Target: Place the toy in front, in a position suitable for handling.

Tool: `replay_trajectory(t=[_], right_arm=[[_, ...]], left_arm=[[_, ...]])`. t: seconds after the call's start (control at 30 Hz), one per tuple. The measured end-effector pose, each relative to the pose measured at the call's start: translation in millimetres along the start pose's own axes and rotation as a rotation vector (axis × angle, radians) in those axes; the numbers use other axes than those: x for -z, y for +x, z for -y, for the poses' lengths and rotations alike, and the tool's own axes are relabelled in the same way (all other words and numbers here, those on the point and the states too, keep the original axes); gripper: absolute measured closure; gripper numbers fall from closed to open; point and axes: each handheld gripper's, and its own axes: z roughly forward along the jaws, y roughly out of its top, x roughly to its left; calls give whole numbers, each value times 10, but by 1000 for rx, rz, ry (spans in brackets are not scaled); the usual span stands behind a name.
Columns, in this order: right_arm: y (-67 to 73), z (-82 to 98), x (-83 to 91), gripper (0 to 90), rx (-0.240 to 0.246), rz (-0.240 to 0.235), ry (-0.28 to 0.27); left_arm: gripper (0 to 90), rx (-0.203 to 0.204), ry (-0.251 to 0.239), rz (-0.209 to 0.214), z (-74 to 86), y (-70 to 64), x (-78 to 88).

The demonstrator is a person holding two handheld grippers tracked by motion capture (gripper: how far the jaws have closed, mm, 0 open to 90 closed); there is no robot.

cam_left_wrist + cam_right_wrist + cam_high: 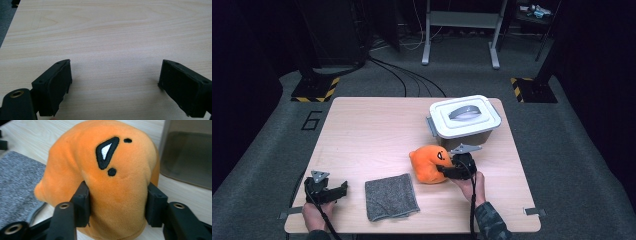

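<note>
An orange plush toy (429, 162) with a black-and-white stitched eye rests on the wooden table (372, 130), just in front of a lidded box. My right gripper (443, 167) reaches it from the right. In the right gripper view the plush toy (117, 170) bulges between the two black jaws of the right gripper (117, 195), and both pads press into its sides. My left gripper (343, 189) lies at the near left corner, held by a hand. Its jaws stand wide apart in the left gripper view, so the left gripper (115, 75) has only bare wood between them.
A grey cloth (391, 196) lies flat near the front edge, between the two grippers and left of the plush; the same cloth (17, 182) is beside the toy. A grey box with a white handled lid (464, 117) stands at the back right, its wall (186, 157) close behind the toy.
</note>
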Motion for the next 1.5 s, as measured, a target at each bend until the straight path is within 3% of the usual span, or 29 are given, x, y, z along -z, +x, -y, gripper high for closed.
replay_trajectory(t=[0.17,0.23,0.3,0.33,0.37,0.4,0.47,0.63,0.77,0.8,1.0,1.2,1.23,1.3,1.37,1.5], right_arm=[[14,18,-44,502,-58,-40,-10],[47,12,-60,486,-61,-22,-7],[65,-5,-62,445,-43,9,0],[71,-14,-51,371,-25,27,2],[71,-14,-51,371,-25,27,2],[77,-17,-29,295,-32,33,4],[76,-21,-3,226,-23,35,6],[97,-34,145,149,-11,41,-28],[58,15,438,115,-5,44,-57],[58,15,438,115,-5,44,-57],[-249,354,766,54,-59,143,-28],[-488,663,871,45,-119,220,1],[-562,774,896,42,-137,253,15],[-595,823,908,43,-143,264,15],[-670,940,931,42,-148,306,27],[-710,1026,902,41,-124,353,59]], left_arm=[[109,0,0,0,0,0,0],[109,0,0,0,0,0,0],[109,0,0,0,0,-1,0],[109,0,0,0,0,-1,0],[109,0,0,0,0,-1,0],[109,0,-1,0,0,-1,0],[109,0,0,0,0,0,0],[109,0,0,0,0,0,0],[109,0,0,0,0,0,1],[109,0,0,0,0,0,1],[109,0,0,0,-1,0,1],[109,0,1,0,-1,0,1],[107,1,3,1,1,1,4],[106,3,4,4,4,1,8],[106,4,4,11,8,11,20],[105,20,-7,33,12,38,34]])
